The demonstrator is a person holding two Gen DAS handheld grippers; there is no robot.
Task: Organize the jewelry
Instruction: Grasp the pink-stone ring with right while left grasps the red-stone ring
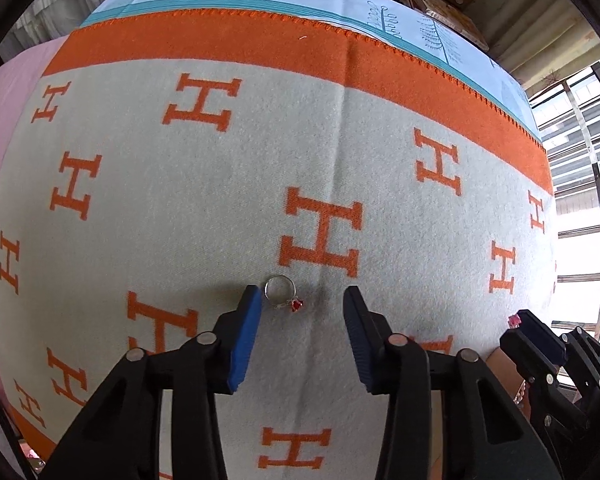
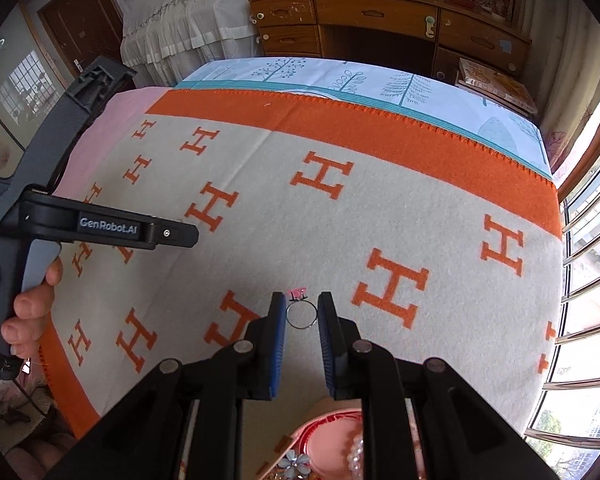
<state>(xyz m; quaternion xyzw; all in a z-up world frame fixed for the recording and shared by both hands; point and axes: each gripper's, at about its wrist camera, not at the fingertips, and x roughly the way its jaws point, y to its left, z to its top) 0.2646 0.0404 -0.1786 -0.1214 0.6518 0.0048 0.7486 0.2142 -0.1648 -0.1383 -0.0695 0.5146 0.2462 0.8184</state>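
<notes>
A silver ring with a red stone [image 1: 281, 293] lies flat on the orange-and-grey blanket [image 1: 180, 208] spread over a bed, between the blue pads of the left hand-held gripper [image 1: 302, 300] but crowded just beside the left pad, well apart from the right one; the jaws stand part open and nothing is gripped. If they are closed from here, the thin band could be pushed sideways across the soft wool, tipped, or pressed into the nap instead of being caught, since it sits off centre. A second ring with a pink stone [image 2: 300, 312], a fine dark wire band, is held upright across the narrow gap of the right hand-held gripper [image 2: 301, 314], stone at the far tips. Such a slight hold near the tips could let it slip or twist free. Below the right hand-held gripper a pink jewelry tray [image 2: 332, 436] with pearl beads is seen.
</notes>
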